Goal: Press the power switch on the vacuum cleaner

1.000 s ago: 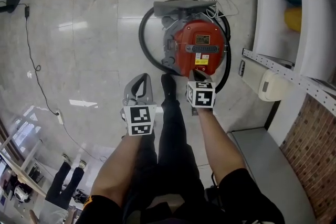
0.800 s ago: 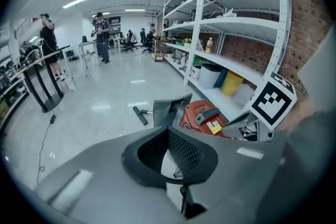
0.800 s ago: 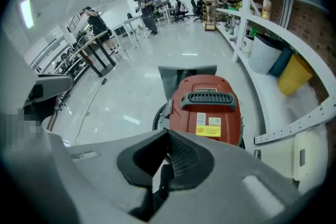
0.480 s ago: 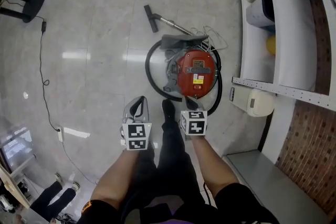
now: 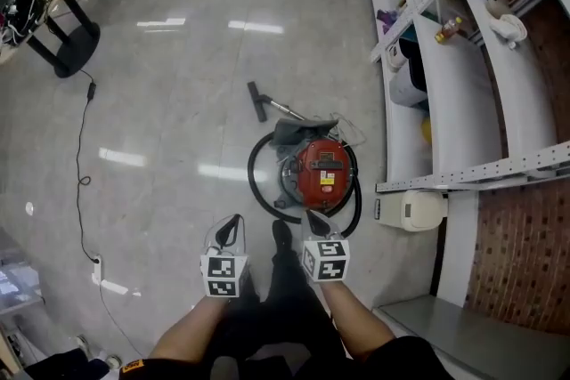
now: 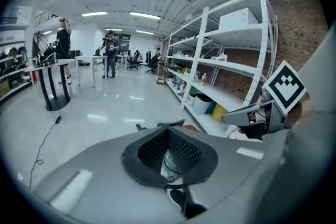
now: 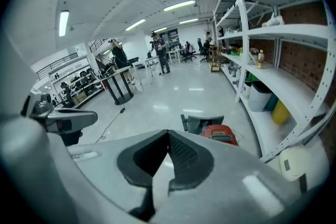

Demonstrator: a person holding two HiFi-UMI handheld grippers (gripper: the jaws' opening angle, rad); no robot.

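The red vacuum cleaner (image 5: pixel 321 173) sits on the pale floor with its black hose (image 5: pixel 260 187) looped round its left side and the floor nozzle (image 5: pixel 256 101) lying beyond it. My left gripper (image 5: pixel 229 227) and right gripper (image 5: pixel 312 222) are held side by side, well above and nearer than the vacuum, touching nothing. Both are shut with the jaws meeting at the tips and nothing between them. In the right gripper view the vacuum cleaner (image 7: pixel 220 135) shows just past the shut right gripper (image 7: pixel 168 132). In the left gripper view only its top edge (image 6: pixel 190 127) peeks over the shut left gripper (image 6: pixel 168 127).
White shelving (image 5: pixel 445 84) with bottles and bins runs along the right. A white appliance (image 5: pixel 411 211) stands at its foot beside the vacuum. A black cable (image 5: pixel 82 165) trails to a power strip (image 5: pixel 96 267) at left. A round table (image 5: pixel 67 40) stands far left. People stand in the distance.
The head view has risen and pulled back, so the vacuum looks smaller and farther. Both grippers, earlier close over the vacuum's near end, now sit apart from it, still shut.
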